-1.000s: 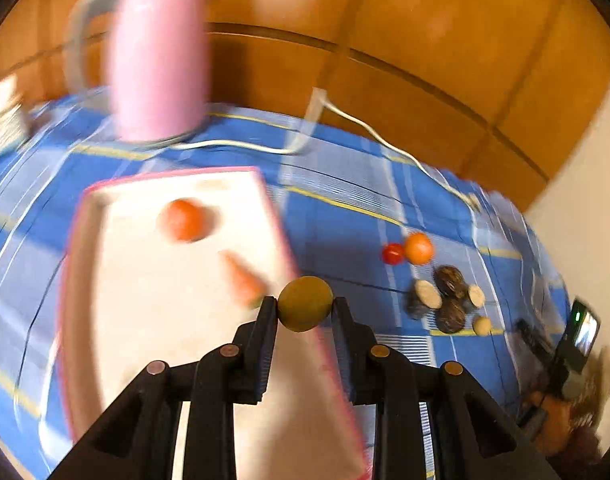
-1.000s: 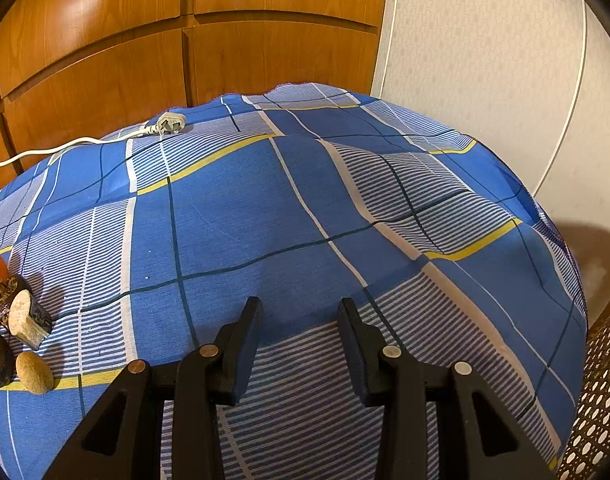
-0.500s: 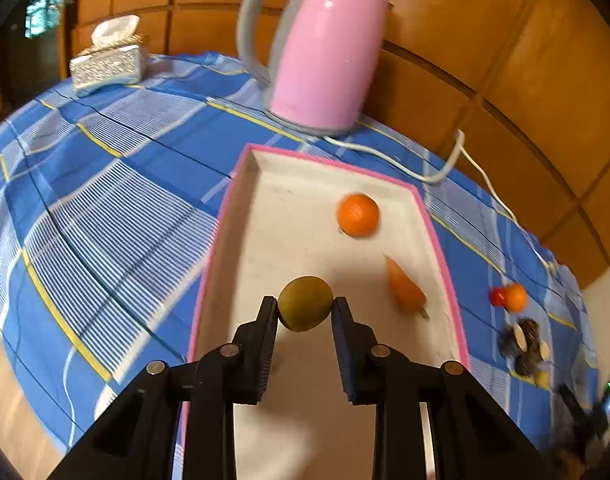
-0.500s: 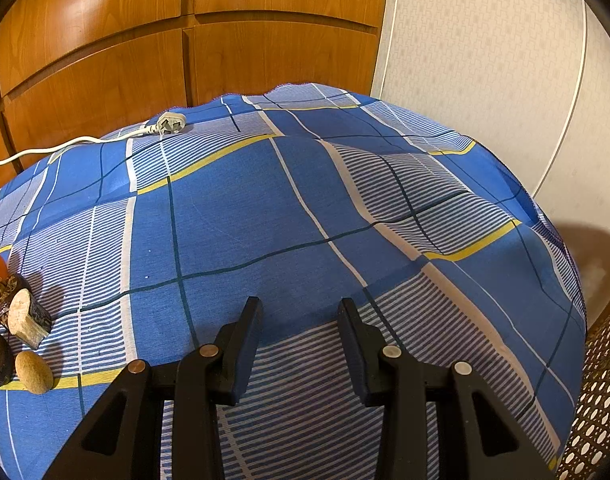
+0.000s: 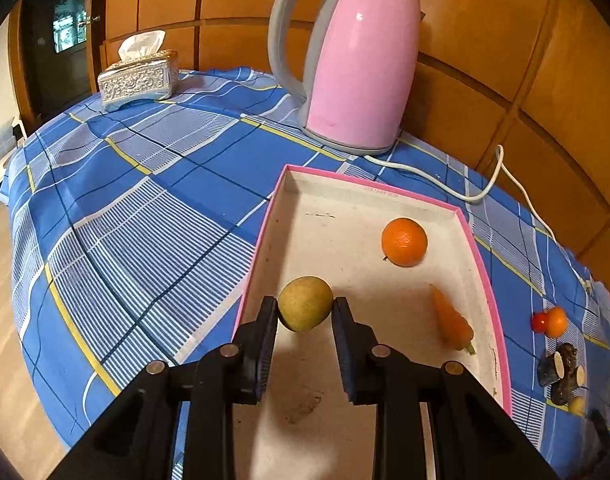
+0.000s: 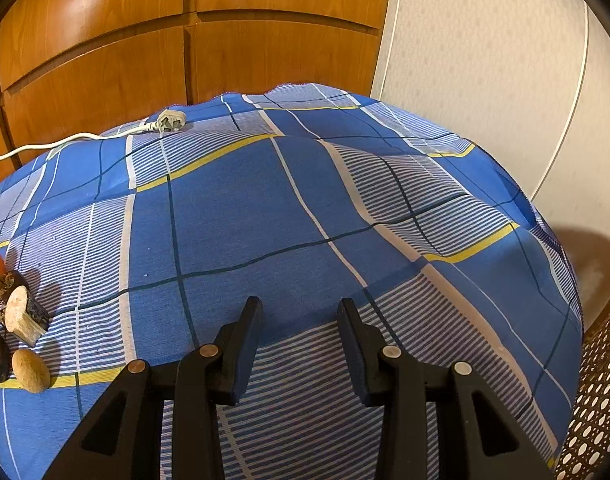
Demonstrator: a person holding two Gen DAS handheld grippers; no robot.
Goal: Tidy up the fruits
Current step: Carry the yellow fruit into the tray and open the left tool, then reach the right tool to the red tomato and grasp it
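Orange [image 5: 404,241] and carrot [image 5: 451,323] inside pink-rimmed tray [image 5: 485,268]; left claw [image 5: 305,312] gripping yellow-green fruit [image 5: 305,309], right claw [image 6: 300,310] wide.

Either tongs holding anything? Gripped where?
Left tongs pinch the yellow-green fruit across its two sides, over the tray. Right tongs are open, empty.

Both wrist views look down, sharing tablecloth [image 6: 245,208].

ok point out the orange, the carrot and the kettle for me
orange [image 5: 404,241], left wrist view, middle of its peel
carrot [image 5: 451,320], left wrist view, middle of its body
kettle [image 5: 361,68], left wrist view, pink side of its body
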